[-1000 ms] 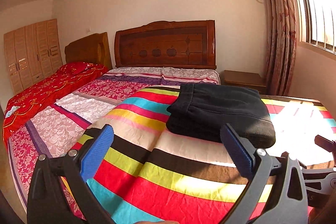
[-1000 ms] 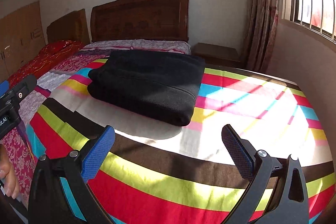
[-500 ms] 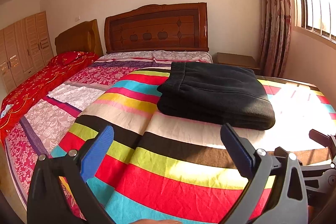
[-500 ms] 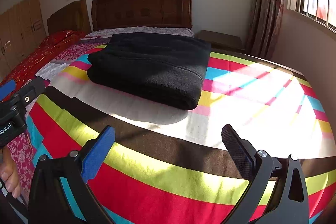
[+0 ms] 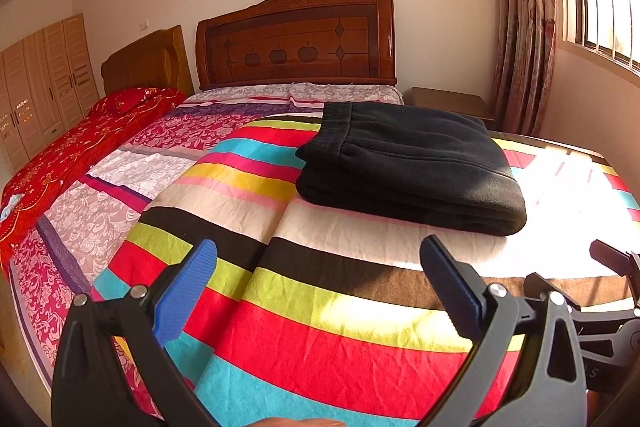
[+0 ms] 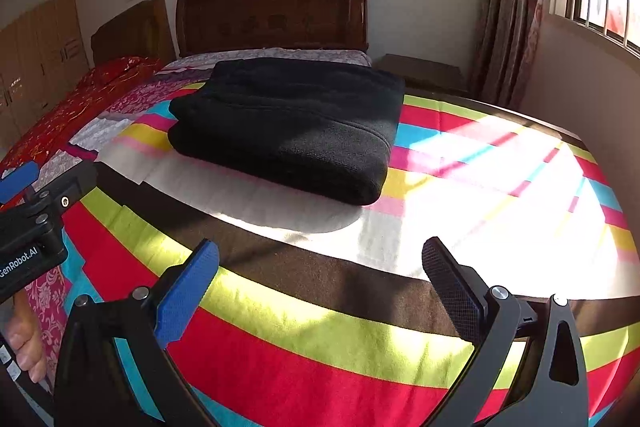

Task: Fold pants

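on left hand-held gripper (image 6: 20,183): "genrobot.ai"

The left gripper (image 6: 24,223) body carries white lettering "GenRobot.AI" (its first letter cut off at the edge).

Each claw is a black plastic frame with two angled fingers. On the left claw (image 5: 318,267), one finger carries a bright blue textured pad (image 5: 186,293); the other pad (image 5: 448,287) is dark blue. Round silver screws (image 5: 139,291) sit at the finger joints. The right claw (image 6: 320,269) matches it. Seen from there, the left claw's body bears white lettering (image 6: 18,261), "GenRobot.AI".
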